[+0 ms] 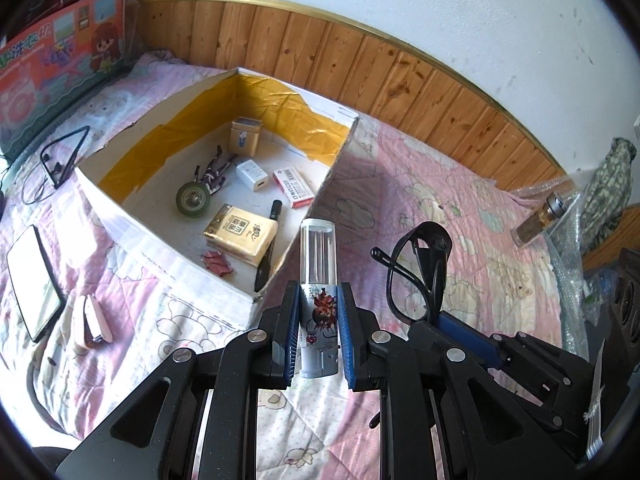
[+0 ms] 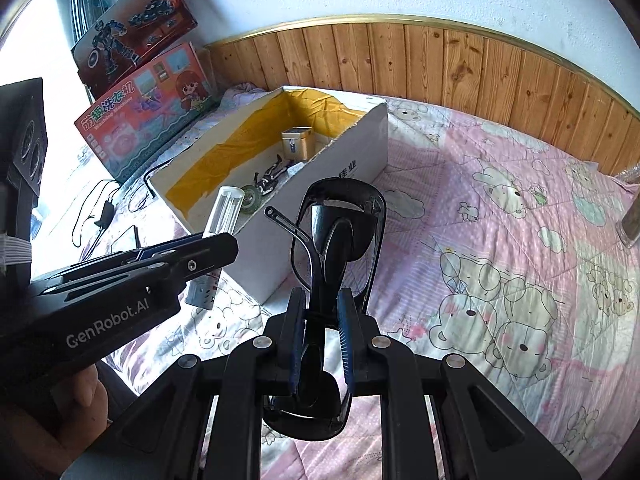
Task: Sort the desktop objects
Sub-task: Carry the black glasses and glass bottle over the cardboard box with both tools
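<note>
My left gripper [image 1: 319,292] is shut on an upright pen case [image 1: 318,280] with a clear cap and a cartoon print; the same case [image 2: 224,216] shows from the side in the right wrist view. My right gripper [image 2: 322,300] is shut on folded black glasses [image 2: 340,236], whose frame sticks up above the fingers; these glasses [image 1: 420,268] also appear right of the pen case. Just ahead stands an open white cardboard box [image 1: 132,236] lined with yellow tape. It holds several small items, among them a tissue pack [image 1: 240,234] and a tape roll [image 1: 193,201].
Everything lies on a pink quilt [image 2: 500,240] against a wooden wall panel. Left of the box lie a tablet [image 1: 34,280], a pink stapler [image 1: 90,320] and a cable [image 1: 60,160]. Toy boxes [image 2: 148,108] lean at the back left. A bottle [image 1: 540,220] lies far right.
</note>
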